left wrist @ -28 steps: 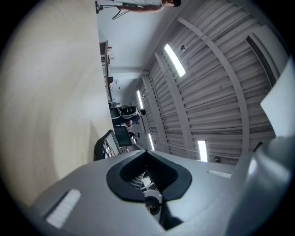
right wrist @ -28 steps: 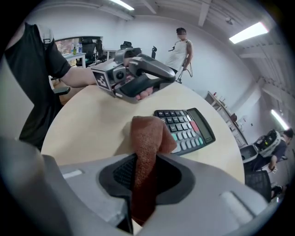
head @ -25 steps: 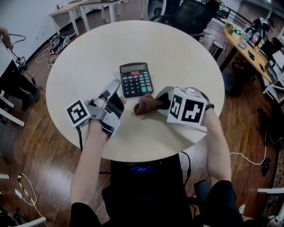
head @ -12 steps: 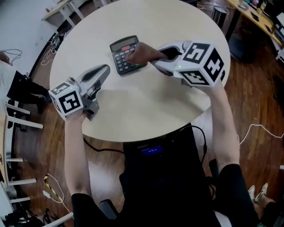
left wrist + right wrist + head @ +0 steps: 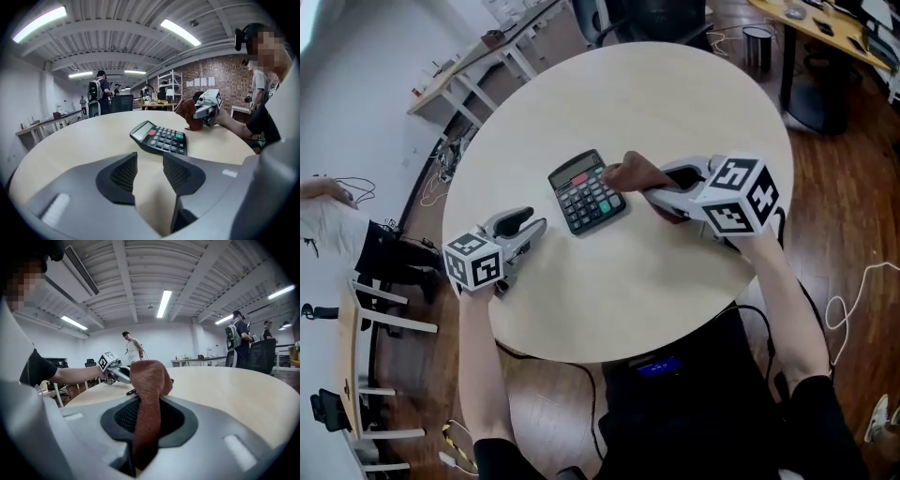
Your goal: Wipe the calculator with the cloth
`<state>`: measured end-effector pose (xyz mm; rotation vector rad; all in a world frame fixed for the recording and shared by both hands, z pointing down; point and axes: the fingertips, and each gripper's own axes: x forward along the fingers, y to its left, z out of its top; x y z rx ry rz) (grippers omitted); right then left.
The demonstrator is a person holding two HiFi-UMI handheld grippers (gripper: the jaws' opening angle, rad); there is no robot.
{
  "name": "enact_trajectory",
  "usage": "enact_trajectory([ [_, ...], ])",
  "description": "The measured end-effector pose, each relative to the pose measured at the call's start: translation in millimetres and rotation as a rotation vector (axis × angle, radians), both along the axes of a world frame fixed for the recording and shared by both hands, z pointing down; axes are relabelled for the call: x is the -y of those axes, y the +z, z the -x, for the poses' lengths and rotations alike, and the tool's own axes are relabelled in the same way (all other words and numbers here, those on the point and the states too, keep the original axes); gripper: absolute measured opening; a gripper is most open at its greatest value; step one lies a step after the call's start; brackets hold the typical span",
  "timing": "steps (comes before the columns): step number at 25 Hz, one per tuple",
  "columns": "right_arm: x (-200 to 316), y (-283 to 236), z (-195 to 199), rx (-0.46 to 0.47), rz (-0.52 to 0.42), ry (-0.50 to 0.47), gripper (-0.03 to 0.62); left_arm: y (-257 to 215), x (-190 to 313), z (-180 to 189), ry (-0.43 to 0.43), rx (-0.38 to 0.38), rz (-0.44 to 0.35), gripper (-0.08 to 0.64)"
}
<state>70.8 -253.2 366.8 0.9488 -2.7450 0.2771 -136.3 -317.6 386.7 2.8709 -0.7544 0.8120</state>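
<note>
Calculator (image 5: 587, 190), the black desktop kind with grey keys plus one red and one green key, sat flat around the middle of the round pale beige surface (image 5: 675, 103), display end toward the far side. The right hand-held gripper (image 5: 654, 184) was clenched on a brown terry cloth (image 5: 635, 174). In the right gripper view the fabric ran straight up between the two ribbed pads and bunched into a rounded lump past the tips. From the head view that lump sat right at the calculator's far right corner, though actual contact was hard to call.

The left hand-held gripper (image 5: 525, 228) was off to the calculator's left, near it but clearly apart, pointing roughly toward it. Its jaws had just been opening and stood released, with only bare surface showing in the gap between them. Each gripper's marker cube was back by the person's hand.
</note>
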Motion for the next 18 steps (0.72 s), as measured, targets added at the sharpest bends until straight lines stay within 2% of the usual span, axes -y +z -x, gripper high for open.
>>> enact_trajectory([
  [2, 2.2, 0.4, -4.0, 0.014, -0.001, 0.012, 0.084, -3.0, 17.8, -4.5, 0.003, 0.04, -0.009, 0.204],
  [3, 2.4, 1.3, -5.0, 0.019, -0.001, 0.014, 0.084, -6.3, 25.6, -7.5, 0.008, 0.035, -0.001, 0.216],
  [7, -0.3, 3.9, -6.1, 0.011, -0.005, 0.011, 0.084, -9.3, 50.4, -21.2, 0.028, -0.078, 0.147, 0.252],
  [9, 0.3, 4.2, -10.4, 0.013, -0.008, 0.02, 0.084, -3.0, 62.1, -28.6, 0.02, -0.106, 0.214, 0.256],
  [13, 3.2, 7.7, -17.0, 0.02, -0.001, 0.035, 0.084, 4.1, 84.7, -38.7, -0.023, -0.192, 0.296, 0.256],
  [15, 8.0, 11.2, -14.7, -0.019, 0.004, 0.04, 0.084, 3.6, 86.1, -43.2, -0.028, -0.236, 0.333, 0.256],
  [18, 28.8, 2.6, 4.9, -0.191, -0.065, 0.032, 0.084, 0.2, 88.9, -45.5, -0.03, -0.242, 0.336, 0.256],
])
